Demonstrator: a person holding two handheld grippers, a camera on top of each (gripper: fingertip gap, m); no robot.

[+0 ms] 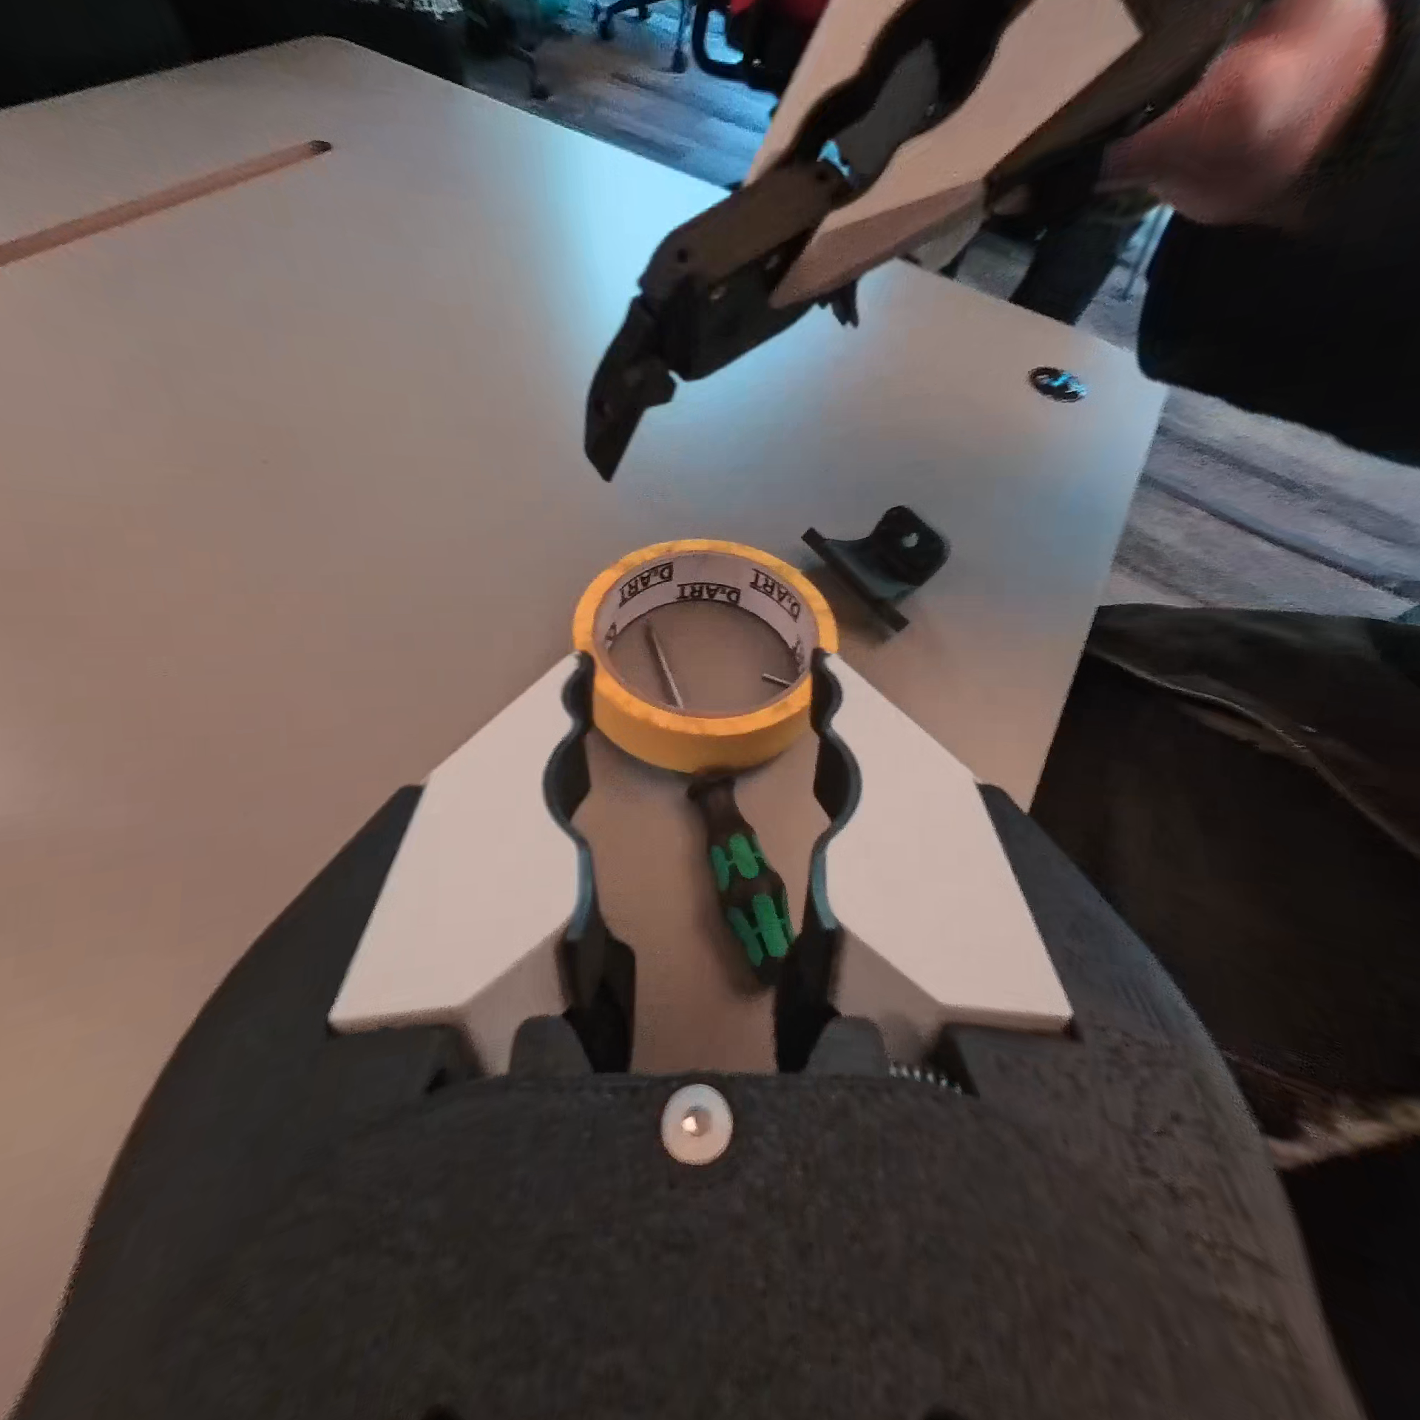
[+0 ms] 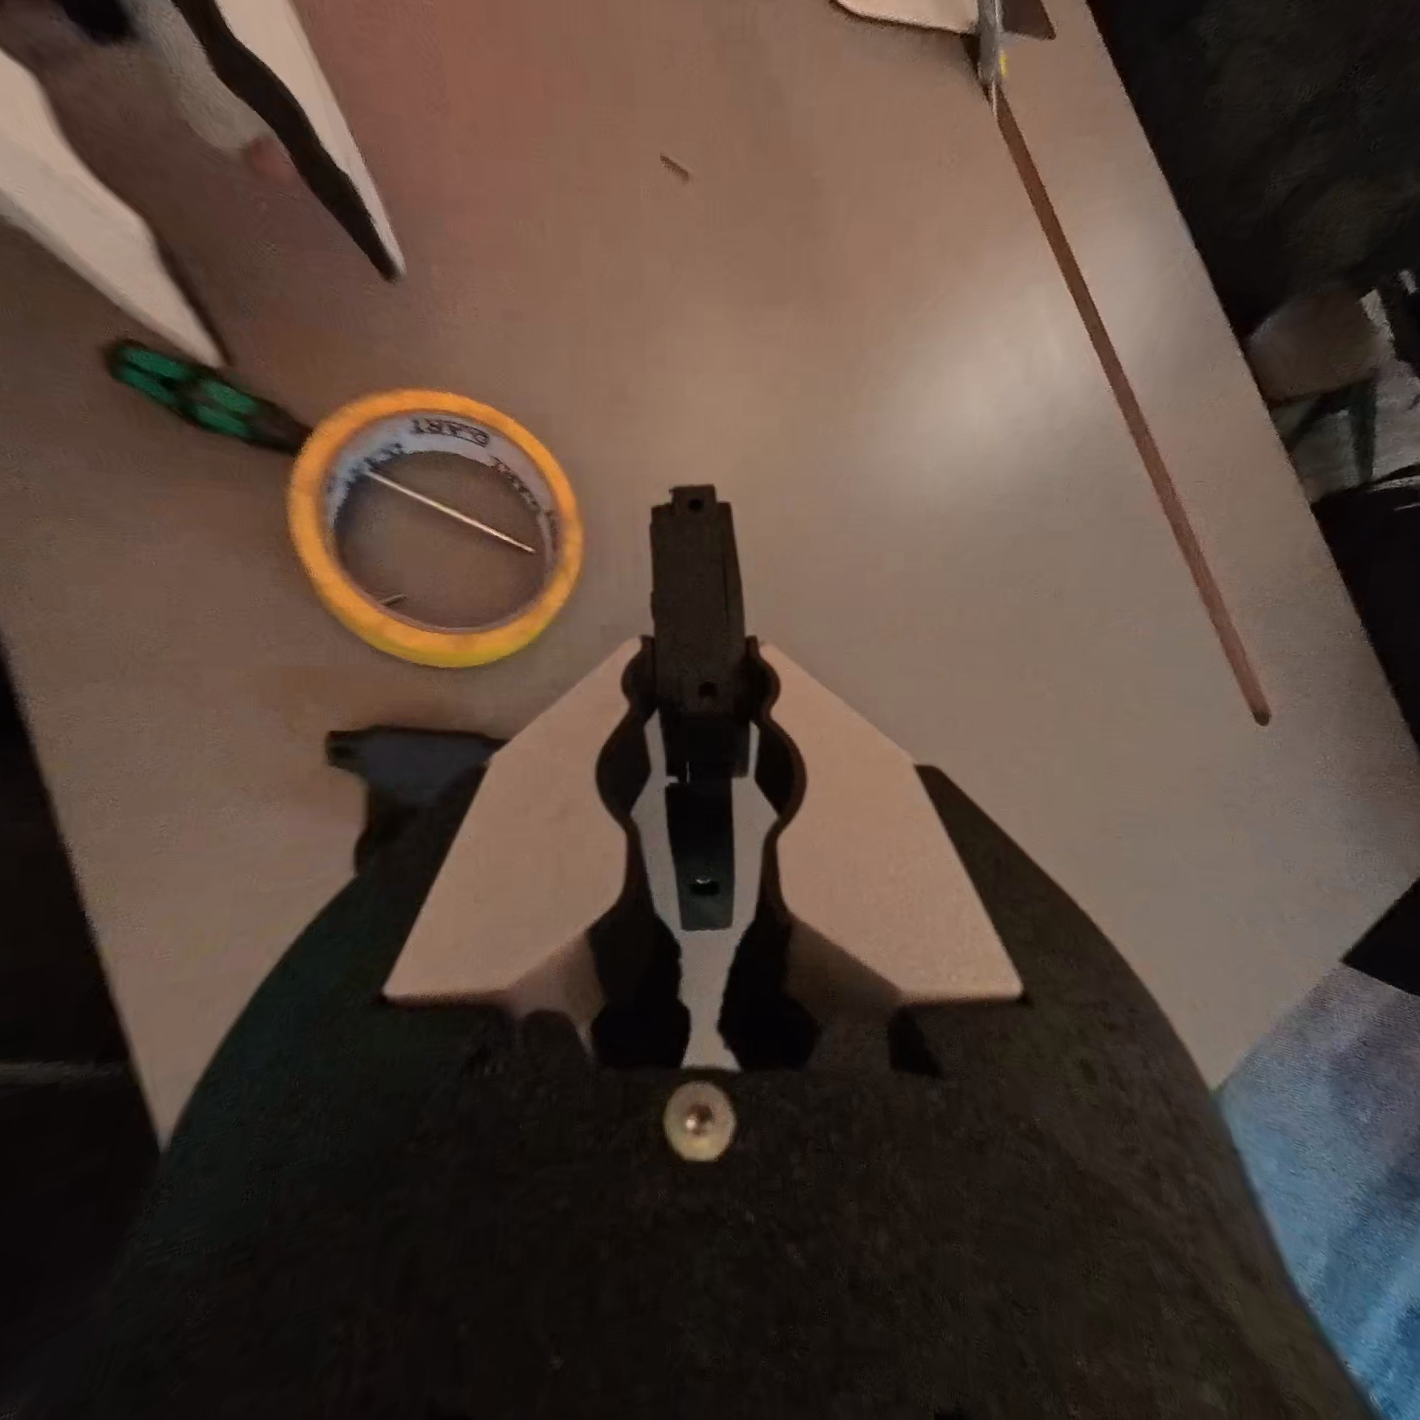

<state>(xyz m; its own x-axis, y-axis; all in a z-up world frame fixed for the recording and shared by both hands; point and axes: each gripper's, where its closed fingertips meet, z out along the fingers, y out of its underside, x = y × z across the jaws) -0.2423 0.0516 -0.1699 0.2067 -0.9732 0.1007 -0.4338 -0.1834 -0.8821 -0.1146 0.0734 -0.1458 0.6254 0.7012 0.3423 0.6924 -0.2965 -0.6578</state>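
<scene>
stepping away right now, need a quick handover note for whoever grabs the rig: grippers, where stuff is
The left gripper is open and empty, above the tape and apart from it.
The right gripper is shut on a black part, held over the table.
The tape lies flat on the table, over the shaft of the screwdriver; the handle sticks out beside it.
A bracket lies loose by the tape, and a stick lies farther off.

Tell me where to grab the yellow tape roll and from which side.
Grip the yellow tape roll across its outer wall, coming from above. It lies flat on the table, so opposite sides are free. Its near edge rests on the screwdriver, whose shaft runs under the roll; lift straight up.
</scene>
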